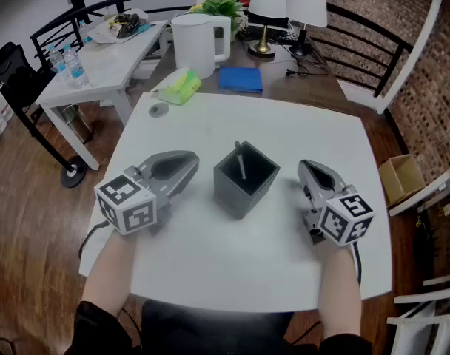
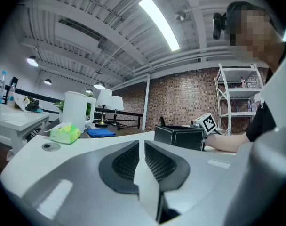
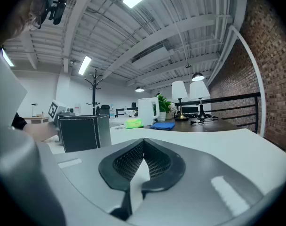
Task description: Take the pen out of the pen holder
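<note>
Work surface: a white table (image 1: 210, 265) on a wood floor, bounded by a black railing (image 1: 358, 22) and a brick wall (image 1: 425, 95). Beyond both grippers stand a white kettle (image 1: 197, 43), a blue cloth (image 1: 240, 78), a green tissue pack (image 1: 180, 86) and two lamps (image 1: 284, 6).

Left gripper (image 1: 192, 163): jaws fully closed, pads meeting at the tips, nothing between them. It rests low on the table.

Right gripper (image 1: 305, 167): jaws closed tip to tip, nothing gripped.

The pen holder (image 1: 245, 177), a dark square box, stands upright between the two grippers, apart from both. The pen (image 1: 241, 164) stands inside it, leaning against the far wall.
</note>
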`<state>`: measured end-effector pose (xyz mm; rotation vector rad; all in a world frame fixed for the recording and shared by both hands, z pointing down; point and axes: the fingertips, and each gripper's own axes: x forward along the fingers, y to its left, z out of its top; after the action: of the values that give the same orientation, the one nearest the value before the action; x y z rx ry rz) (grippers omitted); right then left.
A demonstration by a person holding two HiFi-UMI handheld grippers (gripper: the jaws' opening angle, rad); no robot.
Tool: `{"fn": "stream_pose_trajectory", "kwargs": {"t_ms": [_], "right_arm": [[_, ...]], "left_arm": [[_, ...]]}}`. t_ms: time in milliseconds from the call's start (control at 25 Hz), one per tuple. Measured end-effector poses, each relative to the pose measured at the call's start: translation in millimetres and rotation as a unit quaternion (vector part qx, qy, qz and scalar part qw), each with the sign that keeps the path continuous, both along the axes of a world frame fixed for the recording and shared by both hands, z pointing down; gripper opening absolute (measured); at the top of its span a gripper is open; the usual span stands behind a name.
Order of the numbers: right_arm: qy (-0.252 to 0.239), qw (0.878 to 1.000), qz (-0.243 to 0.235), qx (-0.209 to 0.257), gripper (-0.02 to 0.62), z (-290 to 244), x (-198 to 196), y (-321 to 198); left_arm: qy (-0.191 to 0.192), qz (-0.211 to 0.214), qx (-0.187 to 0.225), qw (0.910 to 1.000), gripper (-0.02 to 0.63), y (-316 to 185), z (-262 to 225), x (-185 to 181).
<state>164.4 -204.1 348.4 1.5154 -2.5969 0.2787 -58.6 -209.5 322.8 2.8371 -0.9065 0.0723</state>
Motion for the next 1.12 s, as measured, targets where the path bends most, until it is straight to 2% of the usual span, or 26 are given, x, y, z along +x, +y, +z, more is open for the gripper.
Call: {"fn": "stream_pose_trajectory", "kwargs": {"t_ms": [160, 440, 520, 680, 840, 1000, 1120], "right_arm": [[0.002, 1.000, 0.002, -0.003, 0.014, 1.5, 3.2, 3.1], [0.002, 1.000, 0.002, -0.004, 0.014, 1.2, 2.5, 4.1], [0.002, 1.000, 0.002, -0.004, 0.014, 1.3, 2.4, 4.1], [0.001, 1.000, 0.000, -0.005, 0.014, 2.0, 1.5, 3.8], [0.003, 1.000, -0.004, -0.008, 0.014, 3.5, -0.1, 3.8], [0.005, 1.000, -0.010, -0.011, 0.014, 4.6, -2.1, 4.0], [0.006, 1.000, -0.013, -0.013, 0.014, 4.0, -3.5, 4.6]], "left_arm": [[0.037, 0.013, -0.001, 0.9992, 0.008, -1.0, -27.5, 2.4], [0.097, 0.074, -0.056, 0.9909, 0.012, 5.5, -53.6, 31.0], [0.084, 0.080, -0.052, 0.9919, 0.029, 4.1, -57.3, 40.6], [0.043, 0.112, -0.052, 0.9914, 0.109, 3.1, -53.3, 63.2], [0.040, 0.146, -0.074, 0.9858, 0.117, 1.9, -47.9, 77.8], [0.019, 0.159, -0.061, 0.9852, 0.117, 1.7, -44.3, 84.7], [-0.010, 0.165, -0.051, 0.9849, 0.115, 3.6, -38.0, 88.3]]}}
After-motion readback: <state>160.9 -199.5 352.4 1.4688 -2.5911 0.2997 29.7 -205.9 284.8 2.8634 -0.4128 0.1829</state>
